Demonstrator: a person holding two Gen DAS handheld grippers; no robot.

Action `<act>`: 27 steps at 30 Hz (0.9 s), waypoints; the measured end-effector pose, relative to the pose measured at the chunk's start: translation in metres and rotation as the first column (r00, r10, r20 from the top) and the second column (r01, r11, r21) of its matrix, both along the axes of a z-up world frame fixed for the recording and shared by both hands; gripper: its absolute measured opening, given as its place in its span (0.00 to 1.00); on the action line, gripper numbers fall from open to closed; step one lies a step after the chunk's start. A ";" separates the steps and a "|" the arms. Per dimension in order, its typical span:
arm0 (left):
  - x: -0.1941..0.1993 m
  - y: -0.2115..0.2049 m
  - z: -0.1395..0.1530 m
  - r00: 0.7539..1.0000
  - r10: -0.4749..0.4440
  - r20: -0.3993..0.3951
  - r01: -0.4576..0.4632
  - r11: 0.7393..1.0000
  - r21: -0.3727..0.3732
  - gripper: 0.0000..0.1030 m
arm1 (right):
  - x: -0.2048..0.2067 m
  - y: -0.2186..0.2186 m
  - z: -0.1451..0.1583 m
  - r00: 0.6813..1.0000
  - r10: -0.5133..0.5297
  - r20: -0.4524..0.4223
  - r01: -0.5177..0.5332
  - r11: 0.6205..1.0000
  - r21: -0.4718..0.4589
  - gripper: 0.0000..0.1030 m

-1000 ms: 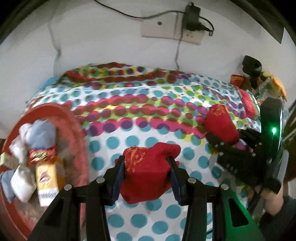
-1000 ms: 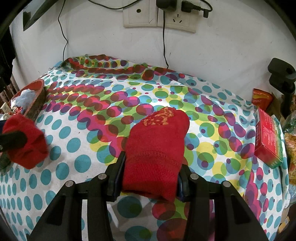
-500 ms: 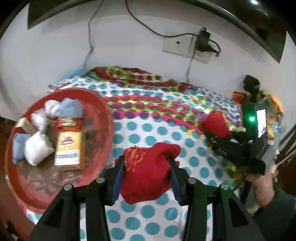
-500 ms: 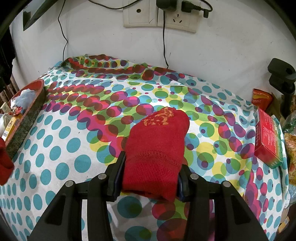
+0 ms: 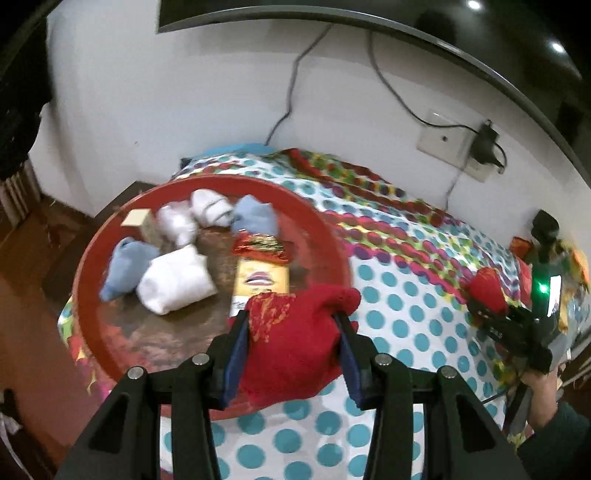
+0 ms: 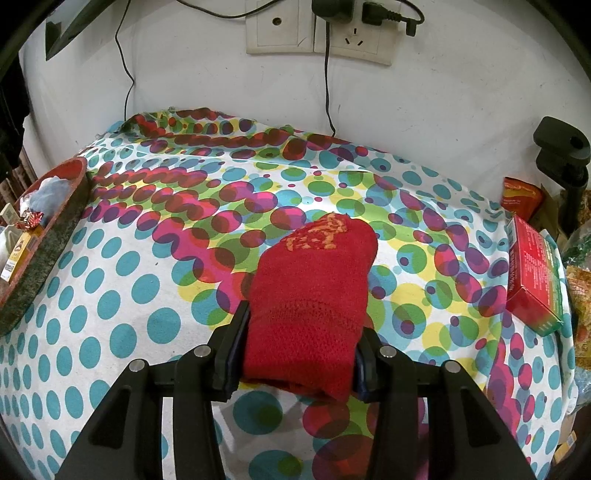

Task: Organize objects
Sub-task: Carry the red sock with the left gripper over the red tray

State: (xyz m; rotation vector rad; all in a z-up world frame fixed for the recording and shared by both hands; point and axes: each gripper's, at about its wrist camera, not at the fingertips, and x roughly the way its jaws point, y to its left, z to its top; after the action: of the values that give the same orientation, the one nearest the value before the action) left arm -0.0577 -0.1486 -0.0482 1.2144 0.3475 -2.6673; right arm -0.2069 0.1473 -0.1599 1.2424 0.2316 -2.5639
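My left gripper (image 5: 293, 328) is shut on a red rolled sock (image 5: 295, 339) with a gold print, held in the air over the near right rim of the round red tray (image 5: 325, 236). The tray holds white and blue sock bundles (image 5: 177, 284), a yellow packet (image 5: 258, 284) and a red candy wrapper. My right gripper (image 6: 301, 328) is shut on a second red sock (image 6: 314, 295) with gold print, above the dotted tablecloth (image 6: 147, 258). In the left wrist view the right gripper (image 5: 491, 299) shows at the right edge with its red sock (image 5: 487, 290).
A red and green box (image 6: 532, 269) lies at the table's right side beside snack bags (image 6: 521, 195). A black clamp stand (image 6: 561, 155) rises at the far right. Wall sockets with plugged cables (image 6: 325, 33) sit behind the table. A wooden floor lies left of the table.
My left gripper has carried its red sock left and a little up, from over the dotted cloth to over the tray's rim, rolling as it went. The right gripper has stayed still.
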 end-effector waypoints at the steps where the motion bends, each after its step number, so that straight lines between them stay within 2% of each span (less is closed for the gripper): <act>1: 0.002 -0.005 -0.001 1.000 0.008 0.005 -0.008 1.000 0.003 0.44 | 0.000 0.000 0.000 1.000 0.000 0.000 0.000 1.000 0.001 0.42; 5: 0.009 -0.020 -0.002 1.000 0.024 0.013 -0.023 0.999 -0.022 0.44 | 0.000 -0.001 0.000 1.000 -0.001 0.000 0.001 1.000 0.002 0.42; 10: 0.015 -0.047 -0.003 1.000 0.024 0.019 -0.024 1.000 0.013 0.44 | -0.001 0.001 0.000 1.000 -0.001 0.000 0.001 1.000 0.002 0.43; 12: 0.017 -0.054 -0.004 0.999 0.028 0.017 -0.028 1.000 -0.008 0.44 | -0.001 0.001 0.001 1.000 -0.001 0.001 0.001 1.000 0.000 0.43; 19: 0.014 -0.069 -0.012 1.000 -0.014 0.017 0.015 1.000 -0.020 0.44 | -0.002 0.002 0.001 1.000 -0.004 -0.004 0.004 1.000 0.011 0.44; 25: 0.016 -0.077 -0.018 0.998 -0.061 0.009 0.061 0.998 0.000 0.44 | -0.002 0.002 0.001 1.000 -0.005 -0.003 0.005 1.000 0.010 0.44; 27: 0.017 -0.077 -0.020 0.998 -0.068 0.016 0.068 0.997 -0.029 0.44 | -0.002 0.002 0.002 1.000 -0.005 -0.002 0.005 1.000 0.009 0.46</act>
State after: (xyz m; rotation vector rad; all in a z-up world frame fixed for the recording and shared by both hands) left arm -0.0405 -0.2256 -0.0682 1.2585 0.2679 -2.7089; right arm -0.2085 0.1490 -0.1583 1.2451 0.2414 -2.5715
